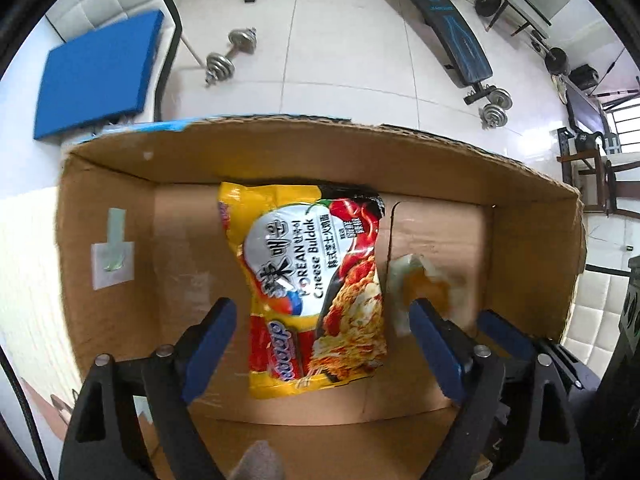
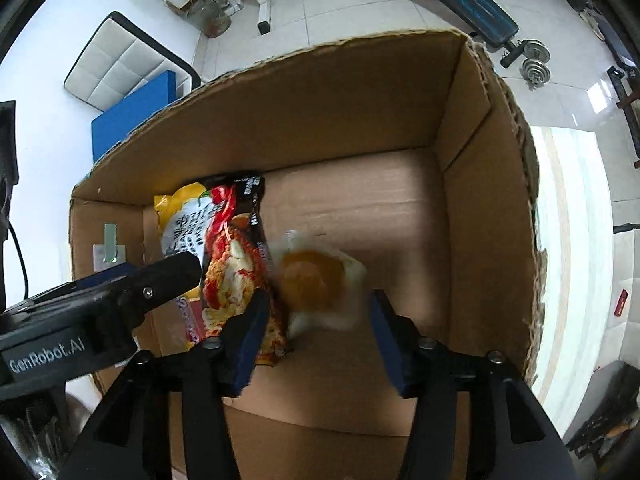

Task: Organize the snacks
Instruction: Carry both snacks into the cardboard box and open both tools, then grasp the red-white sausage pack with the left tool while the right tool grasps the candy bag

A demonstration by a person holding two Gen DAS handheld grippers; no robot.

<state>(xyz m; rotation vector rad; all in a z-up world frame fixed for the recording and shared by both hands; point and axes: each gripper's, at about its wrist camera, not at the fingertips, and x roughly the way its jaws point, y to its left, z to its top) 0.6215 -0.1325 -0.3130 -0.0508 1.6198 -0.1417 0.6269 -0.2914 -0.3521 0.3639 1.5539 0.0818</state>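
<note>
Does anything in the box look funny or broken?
The cardboard box has a ragged, torn top edge. The noodle packet lies crumpled and askew on the bottom. The clear orange snack packet beside it is too blurred to judge.

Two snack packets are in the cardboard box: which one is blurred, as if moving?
The small clear packet with the orange filling, between the right gripper's open jaws. The yellow noodle packet beside it, lying flat on the box floor, shows sharp print.

Dumbbell (image 1: 231,56) on tiled floor (image 1: 340,60); blue pad (image 1: 96,76) on white chair (image 2: 120,64); weight bench (image 1: 452,28).
</note>
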